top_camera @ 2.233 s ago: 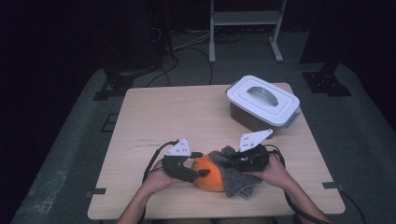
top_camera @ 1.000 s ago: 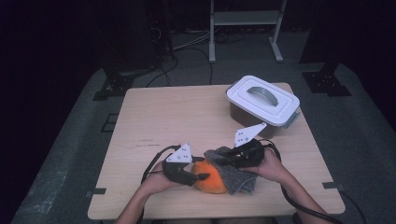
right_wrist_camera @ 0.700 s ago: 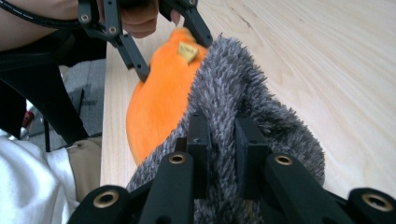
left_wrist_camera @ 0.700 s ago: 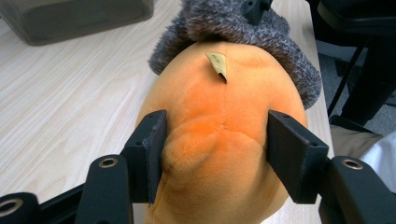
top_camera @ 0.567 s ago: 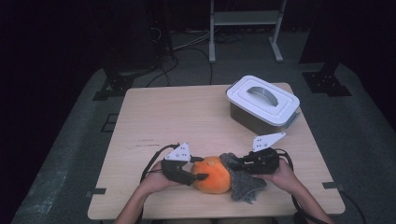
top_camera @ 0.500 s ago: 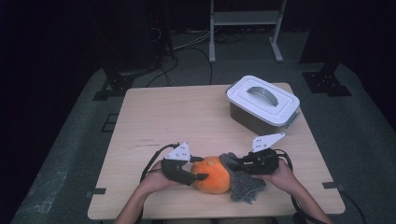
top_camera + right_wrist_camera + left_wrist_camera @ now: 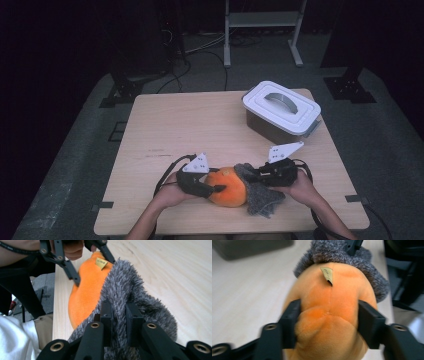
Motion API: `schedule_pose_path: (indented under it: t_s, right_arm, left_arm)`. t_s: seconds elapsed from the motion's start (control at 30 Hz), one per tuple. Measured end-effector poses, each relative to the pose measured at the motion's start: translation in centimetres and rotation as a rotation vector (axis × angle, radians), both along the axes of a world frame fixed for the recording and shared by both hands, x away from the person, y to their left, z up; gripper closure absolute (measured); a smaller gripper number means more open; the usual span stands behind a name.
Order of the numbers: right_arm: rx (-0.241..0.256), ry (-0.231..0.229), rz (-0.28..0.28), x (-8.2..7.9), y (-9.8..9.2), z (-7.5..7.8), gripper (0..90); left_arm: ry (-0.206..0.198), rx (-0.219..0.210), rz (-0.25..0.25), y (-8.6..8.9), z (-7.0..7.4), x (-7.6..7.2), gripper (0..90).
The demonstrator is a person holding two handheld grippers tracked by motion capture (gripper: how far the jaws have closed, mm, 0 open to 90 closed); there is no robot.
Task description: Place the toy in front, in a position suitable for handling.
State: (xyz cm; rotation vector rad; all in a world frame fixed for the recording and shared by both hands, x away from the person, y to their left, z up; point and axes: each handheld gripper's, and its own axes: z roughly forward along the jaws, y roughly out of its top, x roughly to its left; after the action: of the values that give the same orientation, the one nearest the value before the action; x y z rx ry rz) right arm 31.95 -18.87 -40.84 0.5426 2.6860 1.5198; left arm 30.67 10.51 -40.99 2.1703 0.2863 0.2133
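A small yellowish paper tag (image 7: pixel 327 275) is sitting on the round orange plush toy (image 7: pixel 332 322), just beyond the left gripper (image 7: pixel 328 326); its faint marks are showing too blurred to read.

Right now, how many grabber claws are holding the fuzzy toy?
2. The left gripper squeezes the orange plush from its left side, and the right gripper pinches the grey fuzzy cover on its right side, near the table's front edge.

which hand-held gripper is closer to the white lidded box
Right. The right hand-held gripper pinches the grey cloth just in front of the white lidded box; the left hand-held gripper clamps the orange plush, farther left.
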Motion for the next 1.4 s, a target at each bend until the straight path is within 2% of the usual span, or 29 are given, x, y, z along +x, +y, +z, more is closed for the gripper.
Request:
schedule_pose_path:
  t_s: [0.07, 0.13, 0.17, 0.27, 0.33, 0.4, 0.47, 0.5, 0.53, 0.6, 0.63, 0.7, 0.8, 0.93, 1.0, 1.1, 1.23, 1.33, 1.4]
  right_arm:
    - [0.007, -0.018, -0.002, 0.2, 0.0, 0.7, 78.0]
    - [0.03, -0.033, 0.001, 0.5, 0.1, 1.5, 78.1]
    - [0.031, -0.04, 0.005, 0.5, 0.4, 1.9, 78.0]
    - [0.003, -0.055, 0.015, 0.8, 1.3, 2.0, 78.1]
    - [-0.004, -0.04, 0.015, 1.1, 1.6, 1.4, 78.2]
    - [0.003, -0.031, 0.016, 1.1, 1.9, 0.9, 78.3]
    - [0.002, -0.029, 0.026, 0.9, 2.3, 0.5, 78.4]
    - [-0.003, -0.031, 0.036, 0.5, 2.6, 0.5, 78.4]
    - [-0.007, -0.038, 0.044, 0.3, 2.8, 0.6, 78.3]
    - [-0.036, -0.065, 0.056, -0.3, 3.2, 0.8, 78.3]
    - [-0.041, -0.069, 0.055, -0.4, 3.1, 0.8, 78.3]
    - [-0.039, -0.064, 0.054, -0.3, 2.6, 0.8, 78.3]
    - [-0.042, -0.048, 0.031, -0.1, 1.4, 0.3, 78.3]
    - [-0.058, -0.008, -0.028, 0.3, -0.7, -0.8, 78.1]
    - [-0.066, -0.009, -0.035, 0.3, -1.1, -0.9, 78.1]
    - [-0.052, -0.03, -0.021, 0.3, -0.7, 0.1, 78.1]
    - [-0.024, -0.078, 0.012, 0.4, 1.1, 1.9, 77.9]
    - [-0.055, -0.103, 0.022, 0.6, 2.3, 2.2, 77.8]
    - [-0.039, -0.084, 0.022, 0.8, 2.4, 1.8, 77.8]
  left_arm:
    - [-0.071, -0.022, 0.002, -0.1, 0.2, -0.2, 48.5]
    - [-0.138, -0.007, 0.007, -0.4, 0.2, -0.4, 49.4]
    - [-0.157, -0.006, 0.007, -0.5, 0.2, -0.4, 49.3]
    - [-0.133, -0.008, 0.016, -0.3, -0.2, 0.1, 48.3]
    - [-0.059, -0.027, 0.032, 0.1, -0.5, 0.6, 43.1]
    - [0.002, -0.033, 0.034, 0.4, -0.4, 0.8, 32.9]
    - [0.086, -0.049, 0.042, 0.4, -0.3, 1.2, 21.2]
    - [0.098, -0.046, 0.048, 0.4, -0.3, 1.3, 17.5]
    - [0.11, -0.036, 0.04, 0.5, -0.5, 1.3, 17.7]
    - [0.089, -0.027, 0.03, 0.6, -0.7, 1.1, 26.7]
    - [0.078, -0.024, 0.028, 0.6, -0.7, 1.0, 32.8]
    - [0.059, -0.016, 0.02, 0.6, -0.6, 0.7, 38.2]
    - [0.059, -0.022, 0.013, 0.8, -0.7, 0.8, 41.7]
    - [0.058, -0.024, 0.007, 0.7, -0.8, 0.8, 42.6]
    - [0.053, -0.022, 0.008, 0.6, -0.7, 0.8, 42.7]
    - [0.024, -0.018, 0.005, 0.3, -0.5, 0.6, 44.8]
    - [-0.021, -0.022, 0.005, -0.1, -0.3, 0.4, 45.8]
    - [-0.015, -0.029, 0.022, 0.4, -0.3, 0.8, 45.8]
    - [-0.011, -0.032, 0.025, 0.7, -0.4, 0.9, 45.7]
